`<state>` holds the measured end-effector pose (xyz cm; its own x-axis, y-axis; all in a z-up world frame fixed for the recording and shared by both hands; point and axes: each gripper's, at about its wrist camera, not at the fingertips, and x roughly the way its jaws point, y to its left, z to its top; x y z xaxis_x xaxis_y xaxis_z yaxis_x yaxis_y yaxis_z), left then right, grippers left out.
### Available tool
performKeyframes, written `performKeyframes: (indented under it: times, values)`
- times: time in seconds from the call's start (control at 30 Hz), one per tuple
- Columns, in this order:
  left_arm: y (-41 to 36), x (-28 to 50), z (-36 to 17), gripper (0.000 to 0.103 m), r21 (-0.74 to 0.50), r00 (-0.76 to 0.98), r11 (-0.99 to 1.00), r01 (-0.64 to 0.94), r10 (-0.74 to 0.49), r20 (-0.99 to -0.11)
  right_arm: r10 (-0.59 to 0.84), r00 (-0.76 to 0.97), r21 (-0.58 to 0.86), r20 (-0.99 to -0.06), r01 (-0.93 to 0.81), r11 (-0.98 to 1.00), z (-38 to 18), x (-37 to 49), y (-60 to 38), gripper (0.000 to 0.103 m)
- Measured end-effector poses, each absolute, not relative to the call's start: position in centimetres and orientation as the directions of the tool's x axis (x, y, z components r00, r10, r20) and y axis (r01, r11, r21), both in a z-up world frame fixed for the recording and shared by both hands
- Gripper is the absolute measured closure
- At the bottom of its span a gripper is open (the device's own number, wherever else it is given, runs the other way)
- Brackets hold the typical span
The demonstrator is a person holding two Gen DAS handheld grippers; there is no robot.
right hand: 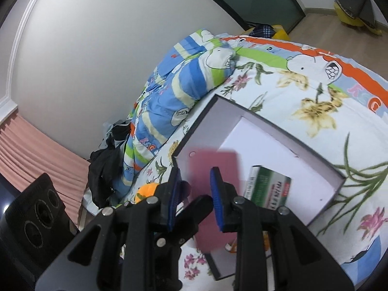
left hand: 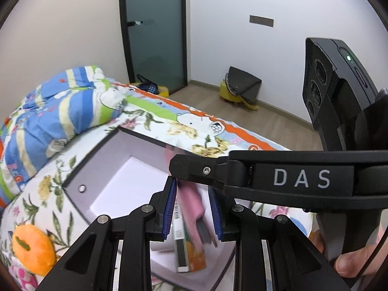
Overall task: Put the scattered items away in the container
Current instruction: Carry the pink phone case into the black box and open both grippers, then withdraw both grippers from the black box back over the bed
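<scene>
While both grippers hang over the open box (right hand: pixel 242 111), left gripper (left hand: pixel 192 209) and right gripper (right hand: pixel 196 198) look nearly together, grip on the blurred pink item (right hand: pixel 213 167) unclear; green carton (right hand: pixel 269 189) at 3 o'clock.

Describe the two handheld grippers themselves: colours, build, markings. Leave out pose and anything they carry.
Both are matte black linkage frames with silver pivot pins. The left gripper and the right gripper each have two fingers faced with ribbed blue pads. The right gripper's side bar reads "DAS" in pale letters, and its black three-lens camera module shows a green light. No sleeve is visible.
</scene>
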<state>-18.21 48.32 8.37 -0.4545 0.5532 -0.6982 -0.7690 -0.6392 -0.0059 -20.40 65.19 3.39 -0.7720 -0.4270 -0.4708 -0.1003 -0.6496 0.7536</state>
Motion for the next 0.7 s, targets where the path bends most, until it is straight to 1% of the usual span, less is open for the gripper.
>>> performKeyframes:
  times: [0.23, 0.43, 0.47, 0.53, 0.57, 0.6, 0.63, 0.67, 0.7]
  values:
    - [49.3, -18.0, 7.7, 0.076, 0.001, -0.458, -0.648, -0.762, 0.537, -0.709, -0.437, -0.775, 0.767, -0.457, -0.095, -0.635, 2.4, -19.3, 66.4, 0.076]
    - [46.7, -18.0, 8.8, 0.076, -0.01, -0.481, -0.68, -0.733, 0.529, -0.699, -0.444, -0.785, 0.778, -0.432, -0.075, -0.624, 3.3, -17.8, 65.7, 0.076]
    - [45.8, -18.0, 9.1, 0.076, -0.017, -0.487, -0.689, -0.725, 0.529, -0.695, -0.447, -0.785, 0.778, -0.43, -0.071, -0.624, 3.5, -17.5, 65.4, 0.075]
    - [44.1, -17.9, 10.0, 0.076, -0.031, -0.5, -0.706, -0.708, 0.532, -0.683, -0.448, -0.785, 0.778, -0.428, -0.068, -0.624, 4.1, -16.8, 64.7, 0.07]
    - [43.1, -17.9, 10.6, 0.076, -0.037, -0.51, -0.715, -0.698, 0.532, -0.676, -0.45, -0.785, 0.78, -0.426, -0.067, -0.622, 4.3, -16.5, 64.4, 0.058]
    - [42.1, -17.8, 11.2, 0.076, -0.042, -0.519, -0.724, -0.689, 0.533, -0.668, -0.454, -0.786, 0.784, -0.42, -0.063, -0.617, 4.6, -16.1, 64.0, 0.041]
    - [41.0, -17.6, 11.9, 0.073, -0.049, -0.527, -0.731, -0.68, 0.534, -0.661, -0.457, -0.788, 0.789, -0.413, -0.058, -0.612, 4.9, -15.7, 63.5, 0.032]
    - [39.9, -17.4, 12.6, 0.069, -0.055, -0.535, -0.737, -0.674, 0.537, -0.652, -0.455, -0.792, 0.789, -0.408, -0.055, -0.612, 5.4, -15.1, 63.0, 0.02]
    - [38.7, -17.0, 13.3, 0.051, -0.059, -0.543, -0.741, -0.669, 0.542, -0.642, -0.45, -0.795, 0.785, -0.407, -0.052, -0.617, 5.8, -14.7, 62.5, 0.016]
